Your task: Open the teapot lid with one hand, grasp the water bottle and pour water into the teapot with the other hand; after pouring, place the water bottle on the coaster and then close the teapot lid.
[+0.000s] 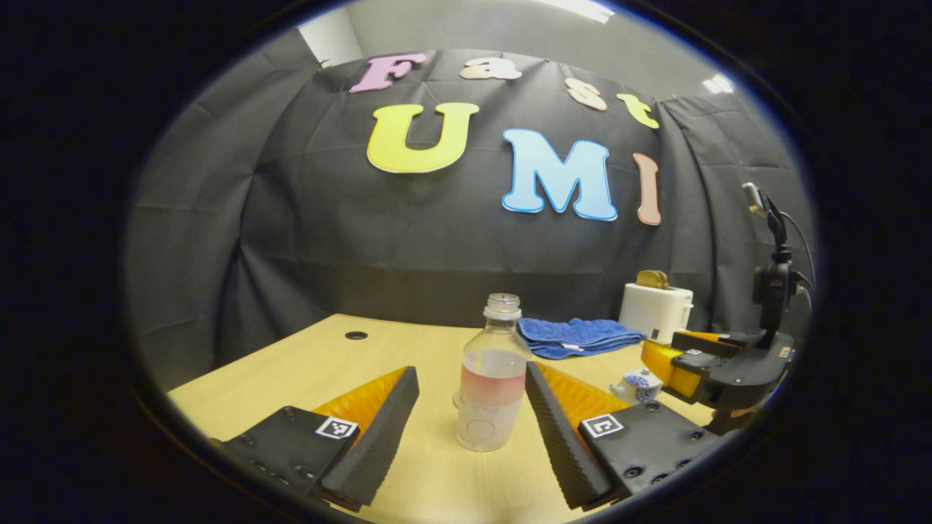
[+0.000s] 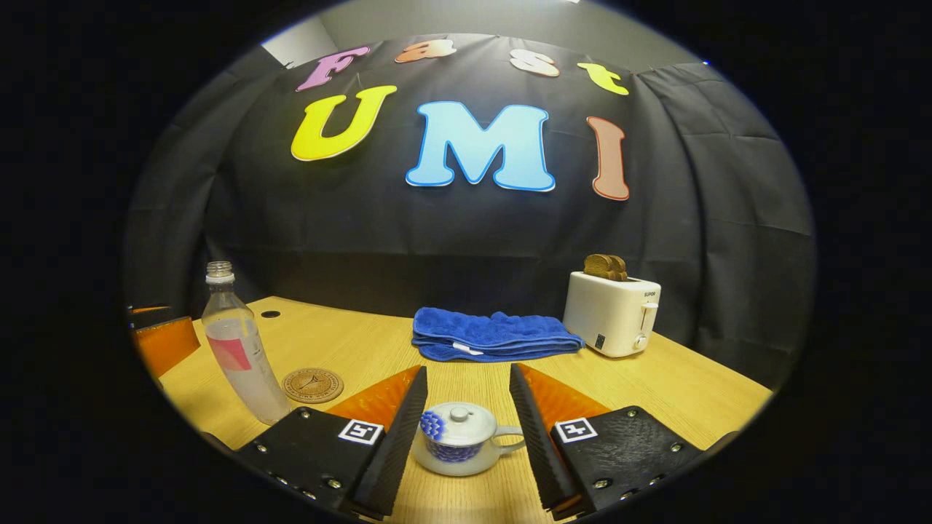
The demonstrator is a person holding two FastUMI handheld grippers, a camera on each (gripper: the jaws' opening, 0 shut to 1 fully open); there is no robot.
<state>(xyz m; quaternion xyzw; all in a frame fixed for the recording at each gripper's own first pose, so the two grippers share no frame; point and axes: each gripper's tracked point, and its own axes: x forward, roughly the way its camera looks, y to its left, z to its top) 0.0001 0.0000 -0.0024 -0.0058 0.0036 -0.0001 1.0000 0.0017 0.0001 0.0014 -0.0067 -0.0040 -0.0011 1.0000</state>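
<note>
Stage: pre-grasp — nothing done | left gripper (image 1: 472, 407) spread around water bottle (image 1: 492, 386), untouched | right gripper (image 2: 466, 422) spread around lidded teapot (image 2: 459, 439) on desk (image 2: 364, 349) | coaster (image 2: 313, 385) bare — all steps remain

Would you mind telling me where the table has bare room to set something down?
Bare wood lies between the blue towel and the teapot, and from the table's hole toward the towel. It is crowded near the water bottle and coaster.
</note>
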